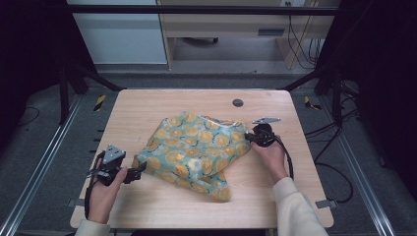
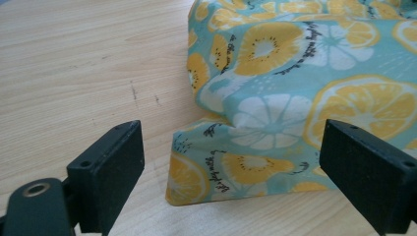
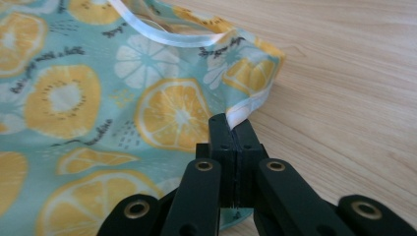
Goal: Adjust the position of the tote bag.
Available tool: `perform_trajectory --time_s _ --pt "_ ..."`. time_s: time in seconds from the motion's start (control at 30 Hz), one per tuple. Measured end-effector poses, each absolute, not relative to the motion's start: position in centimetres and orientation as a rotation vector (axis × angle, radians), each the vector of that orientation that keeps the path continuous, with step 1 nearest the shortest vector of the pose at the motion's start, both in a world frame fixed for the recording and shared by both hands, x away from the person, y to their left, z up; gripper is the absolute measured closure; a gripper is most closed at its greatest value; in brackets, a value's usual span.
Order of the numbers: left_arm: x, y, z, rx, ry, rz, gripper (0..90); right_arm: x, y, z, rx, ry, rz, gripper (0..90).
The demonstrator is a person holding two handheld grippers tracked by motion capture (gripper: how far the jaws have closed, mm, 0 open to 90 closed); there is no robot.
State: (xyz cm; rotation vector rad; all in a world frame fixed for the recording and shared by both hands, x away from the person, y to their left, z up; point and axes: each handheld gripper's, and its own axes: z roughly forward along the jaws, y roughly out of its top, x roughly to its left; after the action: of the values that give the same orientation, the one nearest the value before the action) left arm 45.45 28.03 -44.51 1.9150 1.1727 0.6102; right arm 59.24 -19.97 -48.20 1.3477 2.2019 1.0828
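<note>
The wooden counter (image 1: 147, 206) has rounded corners and a wide bare band along its near edge, more bare wood to the left and at the far side, where a small round dark grommet (image 1: 238, 103) sits close to the far edge. Beyond the counter's edges lie grey floor and metal rails. A rumpled teal cloth (image 1: 194, 152) printed with orange and white citrus slices lies around the middle of the counter, well clear of every edge, its near-right corner reaching closest to the front. The right tool (image 1: 249, 138) is at the cloth's right edge, and in the right gripper view its jaws are pressed together on the white-trimmed hem of the cloth (image 3: 74, 98), with open wood stretching away to the right of the pinch. The left tool (image 1: 140, 168) rests at the cloth's left corner; in the left gripper view its jaws stand wide apart, the folded corner of the cloth (image 2: 275, 118) lying on the wood between them, neither pad touching it.
</note>
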Motion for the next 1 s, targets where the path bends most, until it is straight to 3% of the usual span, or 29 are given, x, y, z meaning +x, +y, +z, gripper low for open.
perform_trajectory --time_s 0.23,0.4,0.7,1.0 --pt "45.6 26.8 -42.5 1.946 1.117 0.617 9.7 57.0 -18.3 -45.5 1.208 2.205 1.212 90.0" --pt "48.8 25.3 -41.4 2.028 1.095 0.626 8.8 55.2 -16.8 -43.7 1.080 2.223 1.245 90.0" --pt "56.3 23.7 -41.1 2.124 1.223 0.502 8.5 54.5 -16.1 -44.2 1.018 2.218 1.218 90.0" --pt "58.9 21.8 -43.0 2.189 1.293 0.423 7.4 53.7 -16.9 -44.3 1.048 2.199 1.201 90.0"
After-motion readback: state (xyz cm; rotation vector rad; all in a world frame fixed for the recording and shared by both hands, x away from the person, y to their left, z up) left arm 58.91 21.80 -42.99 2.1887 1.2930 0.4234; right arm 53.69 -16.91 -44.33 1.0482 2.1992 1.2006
